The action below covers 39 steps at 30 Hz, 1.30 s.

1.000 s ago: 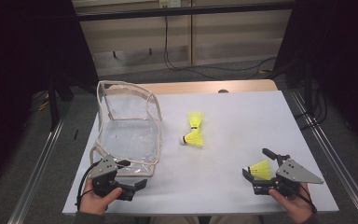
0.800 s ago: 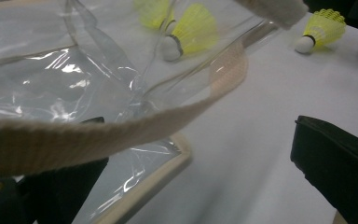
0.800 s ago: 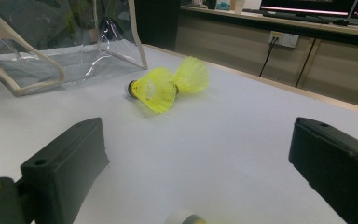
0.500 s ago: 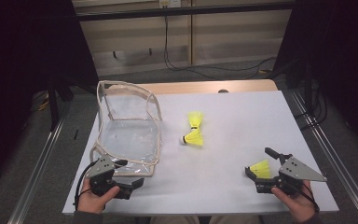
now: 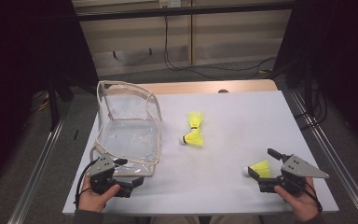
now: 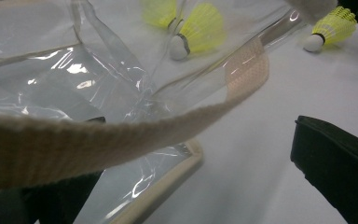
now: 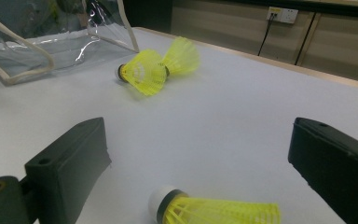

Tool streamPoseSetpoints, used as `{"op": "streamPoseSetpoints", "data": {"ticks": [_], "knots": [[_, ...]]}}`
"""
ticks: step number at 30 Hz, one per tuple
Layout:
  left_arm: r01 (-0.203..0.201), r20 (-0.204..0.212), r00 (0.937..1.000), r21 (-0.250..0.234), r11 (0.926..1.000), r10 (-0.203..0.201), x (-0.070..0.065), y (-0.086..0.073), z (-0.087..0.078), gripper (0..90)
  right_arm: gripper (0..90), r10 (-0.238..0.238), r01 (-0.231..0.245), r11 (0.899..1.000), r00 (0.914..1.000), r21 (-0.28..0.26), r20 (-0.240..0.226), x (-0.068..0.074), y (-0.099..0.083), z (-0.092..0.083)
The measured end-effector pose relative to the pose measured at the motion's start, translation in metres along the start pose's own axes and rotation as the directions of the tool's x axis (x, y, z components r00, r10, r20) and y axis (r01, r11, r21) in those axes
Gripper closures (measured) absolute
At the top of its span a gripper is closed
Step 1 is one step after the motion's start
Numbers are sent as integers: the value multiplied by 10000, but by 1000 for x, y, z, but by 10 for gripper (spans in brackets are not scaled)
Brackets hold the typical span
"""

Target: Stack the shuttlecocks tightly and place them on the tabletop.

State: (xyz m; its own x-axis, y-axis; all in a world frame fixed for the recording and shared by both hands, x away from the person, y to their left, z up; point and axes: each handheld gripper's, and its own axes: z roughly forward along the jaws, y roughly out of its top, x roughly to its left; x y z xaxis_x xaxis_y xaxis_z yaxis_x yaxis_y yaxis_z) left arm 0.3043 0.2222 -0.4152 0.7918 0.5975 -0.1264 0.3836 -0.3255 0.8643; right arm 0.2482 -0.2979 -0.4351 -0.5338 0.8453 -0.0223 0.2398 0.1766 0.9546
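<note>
- The right gripper (image 5: 261, 173) rests low on the white tabletop (image 5: 242, 126) near its front right corner, held in the person's right hand (image 5: 303, 203).
- Its black fingers (image 7: 70, 163) stand wide apart, and a yellow feathered shuttlecock with a white cork tip (image 5: 259, 169) lies on its side between them, cork pointing left in the high view; neither finger visibly presses on it.
- The left gripper (image 5: 133, 183) sits at the front left of the tabletop, gripped by the left hand (image 5: 95, 196).
- Its fingers are spread too; the near cream fabric strap (image 6: 121, 135) of a clear plastic pouch with cream webbing trim (image 5: 128, 135) crosses in front of them, blurred, and whether it touches either finger cannot be told.
- The pouch stands open on the left half of the tabletop, its rear wall upright.
- Two more yellow shuttlecocks (image 5: 193, 137) lie just beside each other near the middle, right of the pouch and well apart from both grippers.
</note>
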Motion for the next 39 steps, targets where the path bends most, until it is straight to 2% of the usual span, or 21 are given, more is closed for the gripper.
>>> {"op": "streamPoseSetpoints", "data": {"ticks": [10, 16, 25, 36, 39], "knots": [[7, -49, 10000, 43, 10000, -7, 0, 1, 0, 45, 42, 262, -262, 9989, 9997, 382, 16, -5, -3, -3], [4, -29, 10000, -19, 10000, -4, 0, 1, 1, 43, 33, 288, -286, 9964, 9996, 802, -19, -7, -6, -3], [-10, -36, 10000, -4, 10000, 10, 0, 1, 1, 41, 41, 549, -552, 9931, 9985, 1038, 59, -10, -7, -6], [-49, -53, 10000, 39, 10000, 49, 0, 1, 1, 41, 179, 1115, -1138, 9829, 9935, 1451, 237, -14, -8, -12], [-23, -55, 10000, 13, 10000, 24, 0, 1, 2, 40, 258, 1207, -1240, 9795, 9922, 1589, 301, -14, -8, -13]]}}
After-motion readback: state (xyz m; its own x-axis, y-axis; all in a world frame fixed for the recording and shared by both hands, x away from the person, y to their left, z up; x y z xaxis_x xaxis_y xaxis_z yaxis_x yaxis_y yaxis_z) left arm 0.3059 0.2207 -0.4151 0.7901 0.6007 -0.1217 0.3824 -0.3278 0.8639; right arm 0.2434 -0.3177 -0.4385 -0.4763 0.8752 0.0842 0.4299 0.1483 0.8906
